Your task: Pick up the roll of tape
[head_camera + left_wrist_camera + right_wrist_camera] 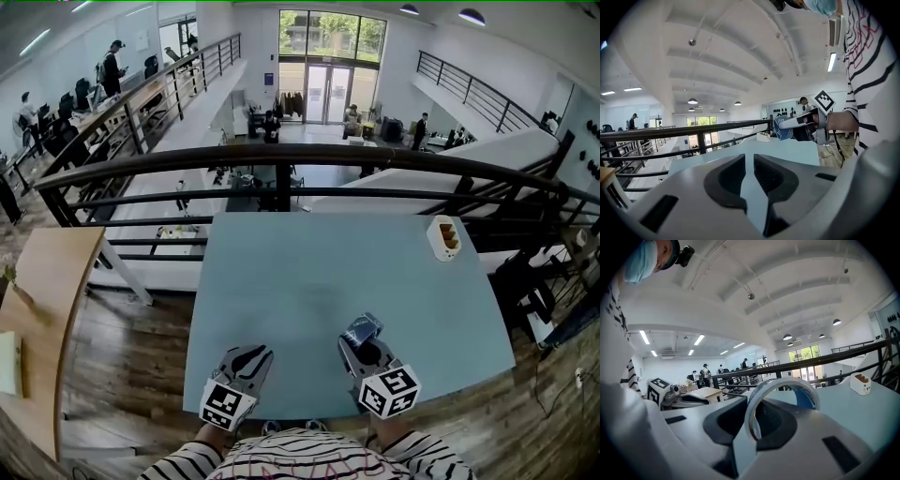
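The roll of tape (363,329) is a clear ring with a blue core. My right gripper (361,341) is shut on it and holds it above the near edge of the pale blue table (309,272). In the right gripper view the tape (787,386) stands upright between the jaws of the right gripper (751,404). From the left gripper view, the tape (782,129) and right gripper (801,124) hang in the air off to the right. My left gripper (255,354) hovers near the table's front edge; only a thin slit shows between its jaws (750,157), with nothing in it.
A small white box (444,237) sits at the table's far right corner. A dark metal railing (281,155) runs behind the table, with a drop to a lower floor beyond. A wooden desk (47,309) stands to the left.
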`<action>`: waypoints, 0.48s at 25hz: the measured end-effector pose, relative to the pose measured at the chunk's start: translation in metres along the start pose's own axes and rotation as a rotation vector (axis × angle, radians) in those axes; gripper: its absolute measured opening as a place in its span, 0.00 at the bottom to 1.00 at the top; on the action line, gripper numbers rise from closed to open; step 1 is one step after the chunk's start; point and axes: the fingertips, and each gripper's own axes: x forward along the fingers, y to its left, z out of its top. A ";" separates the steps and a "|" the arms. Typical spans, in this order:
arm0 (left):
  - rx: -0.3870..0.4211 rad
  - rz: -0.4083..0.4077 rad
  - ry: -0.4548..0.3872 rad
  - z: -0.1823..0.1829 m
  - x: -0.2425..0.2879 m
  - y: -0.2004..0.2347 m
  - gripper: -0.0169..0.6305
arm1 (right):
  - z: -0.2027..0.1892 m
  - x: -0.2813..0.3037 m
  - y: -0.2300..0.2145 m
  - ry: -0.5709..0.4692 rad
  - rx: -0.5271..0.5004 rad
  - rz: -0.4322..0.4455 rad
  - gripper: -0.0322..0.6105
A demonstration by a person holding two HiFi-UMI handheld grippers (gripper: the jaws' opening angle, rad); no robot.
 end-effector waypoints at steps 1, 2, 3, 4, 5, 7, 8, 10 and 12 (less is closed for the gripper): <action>0.000 0.007 0.001 0.000 -0.001 0.001 0.13 | 0.001 -0.001 0.001 -0.003 -0.001 0.003 0.16; -0.001 0.013 0.003 -0.001 -0.001 0.001 0.12 | 0.001 -0.003 0.002 -0.005 -0.002 0.004 0.16; -0.001 0.017 0.005 -0.001 -0.002 0.001 0.11 | 0.001 -0.004 0.002 -0.007 -0.003 0.005 0.16; -0.001 0.019 0.006 -0.001 -0.002 0.001 0.10 | 0.002 -0.005 0.002 -0.009 -0.004 0.005 0.16; -0.003 0.021 0.006 -0.001 -0.003 0.000 0.09 | 0.003 -0.006 0.003 -0.010 -0.005 0.006 0.16; -0.006 0.024 0.003 0.000 -0.004 0.000 0.08 | 0.003 -0.006 0.004 -0.010 -0.003 0.010 0.16; -0.007 0.025 0.000 0.000 -0.004 0.000 0.08 | 0.002 -0.007 0.004 -0.009 -0.001 0.011 0.16; -0.005 0.025 0.000 0.000 -0.004 -0.002 0.07 | 0.001 -0.007 0.003 -0.010 0.004 0.011 0.16; -0.003 0.025 0.003 0.000 -0.004 -0.003 0.07 | 0.000 -0.007 0.001 -0.013 0.007 0.009 0.16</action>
